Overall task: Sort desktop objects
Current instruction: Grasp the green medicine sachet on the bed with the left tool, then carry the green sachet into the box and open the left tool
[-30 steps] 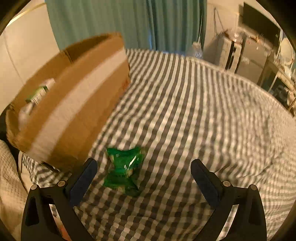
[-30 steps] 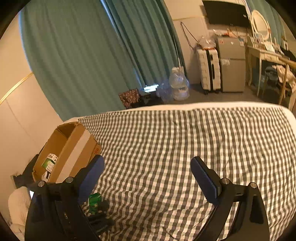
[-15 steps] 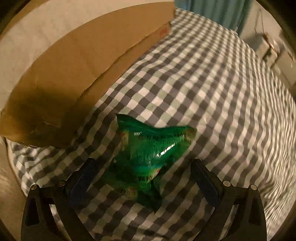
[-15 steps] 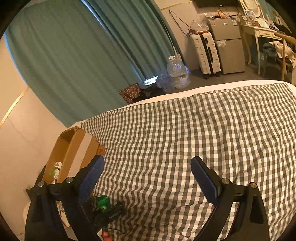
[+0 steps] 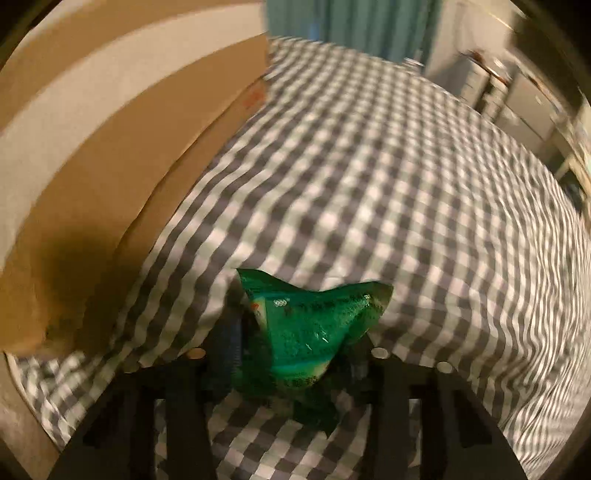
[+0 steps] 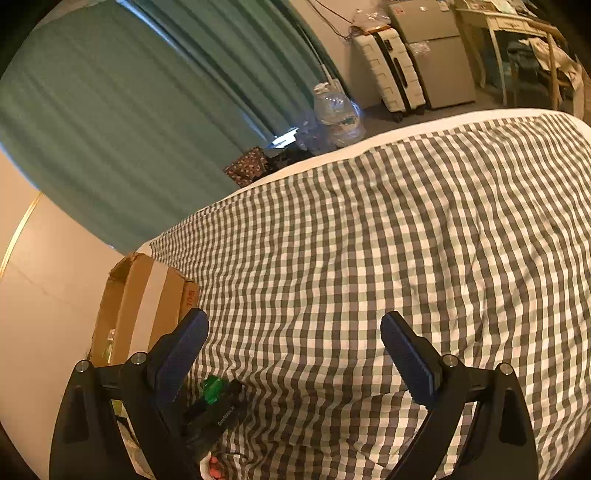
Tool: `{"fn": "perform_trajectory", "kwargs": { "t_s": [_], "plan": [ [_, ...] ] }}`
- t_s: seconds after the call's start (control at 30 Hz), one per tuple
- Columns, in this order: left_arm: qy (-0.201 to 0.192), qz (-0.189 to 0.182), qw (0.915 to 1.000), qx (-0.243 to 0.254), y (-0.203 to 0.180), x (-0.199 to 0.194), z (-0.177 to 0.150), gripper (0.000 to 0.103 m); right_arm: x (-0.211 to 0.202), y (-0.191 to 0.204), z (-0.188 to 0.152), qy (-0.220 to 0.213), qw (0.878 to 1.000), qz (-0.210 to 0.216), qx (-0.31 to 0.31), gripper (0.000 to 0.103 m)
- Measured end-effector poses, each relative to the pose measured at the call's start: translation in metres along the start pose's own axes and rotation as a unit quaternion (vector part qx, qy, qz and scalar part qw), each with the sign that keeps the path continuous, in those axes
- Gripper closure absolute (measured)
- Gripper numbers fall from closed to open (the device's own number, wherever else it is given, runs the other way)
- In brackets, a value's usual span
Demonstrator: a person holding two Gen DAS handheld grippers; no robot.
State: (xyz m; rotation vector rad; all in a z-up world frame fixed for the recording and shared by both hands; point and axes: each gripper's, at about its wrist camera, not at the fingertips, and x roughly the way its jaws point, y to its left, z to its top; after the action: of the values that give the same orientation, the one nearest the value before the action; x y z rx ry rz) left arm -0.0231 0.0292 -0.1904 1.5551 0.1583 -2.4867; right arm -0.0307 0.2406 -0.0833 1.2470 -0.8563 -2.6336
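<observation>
A crumpled green foil packet [image 5: 310, 325] lies on the grey-and-white checked bedspread [image 5: 388, 192], just right of an open cardboard box [image 5: 92, 147]. My left gripper [image 5: 291, 345] points steeply down over it. Its jaws are closing, and the packet is pinched between the dark pads, bunched narrow at its lower end. The right wrist view shows the same grip small at the lower left: the left gripper [image 6: 218, 393] around the green packet [image 6: 212, 386], beside the box [image 6: 144, 306]. My right gripper [image 6: 293, 321] hangs open above the bedspread with nothing between its fingers.
The box stands at the bed's left edge against a pale wall [image 6: 44, 280], with some items inside. Past the far edge of the bed hang teal curtains [image 6: 129, 92]. A big water bottle [image 6: 336, 110], a white suitcase [image 6: 395, 74] and a desk [image 6: 517, 33] stand there too.
My left gripper has come down onto the green packet and its jaws have drawn in from wide open to pinch it. The right gripper has sunk a little and rolled.
</observation>
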Motion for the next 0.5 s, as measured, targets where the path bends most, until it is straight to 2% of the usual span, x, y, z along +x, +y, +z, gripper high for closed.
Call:
{"fn": "perform_trajectory", "kwargs": {
  "t_s": [0.07, 0.17, 0.2, 0.27, 0.37, 0.5],
  "plan": [
    [-0.003, 0.001, 1.0000, 0.009, -0.001, -0.003, -0.001, 0.061, -0.003, -0.003, 0.002, -0.004, 1.000, -0.002, 0.002, 0.008],
    [-0.004, -0.022, 0.9995, -0.023, 0.003, -0.012, -0.002, 0.061, -0.011, -0.002, 0.000, -0.013, 1.000, 0.002, -0.001, 0.008],
    [-0.007, -0.031, 0.9990, -0.032, 0.005, -0.016, -0.002, 0.061, -0.012, -0.001, 0.000, -0.014, 1.000, 0.003, -0.002, 0.008],
    [-0.024, -0.073, 0.9958, -0.051, 0.010, -0.025, -0.001, 0.061, -0.014, 0.000, -0.001, -0.015, 1.000, 0.003, -0.003, 0.008],
    [-0.045, -0.097, 0.9936, -0.037, 0.006, -0.044, 0.007, 0.061, -0.016, 0.002, -0.003, -0.015, 1.000, 0.001, -0.007, 0.008],
    [-0.081, -0.110, 0.9906, -0.008, -0.001, -0.073, 0.006, 0.061, -0.025, 0.006, -0.005, -0.027, 0.999, -0.011, -0.020, 0.008]
  ]
}}
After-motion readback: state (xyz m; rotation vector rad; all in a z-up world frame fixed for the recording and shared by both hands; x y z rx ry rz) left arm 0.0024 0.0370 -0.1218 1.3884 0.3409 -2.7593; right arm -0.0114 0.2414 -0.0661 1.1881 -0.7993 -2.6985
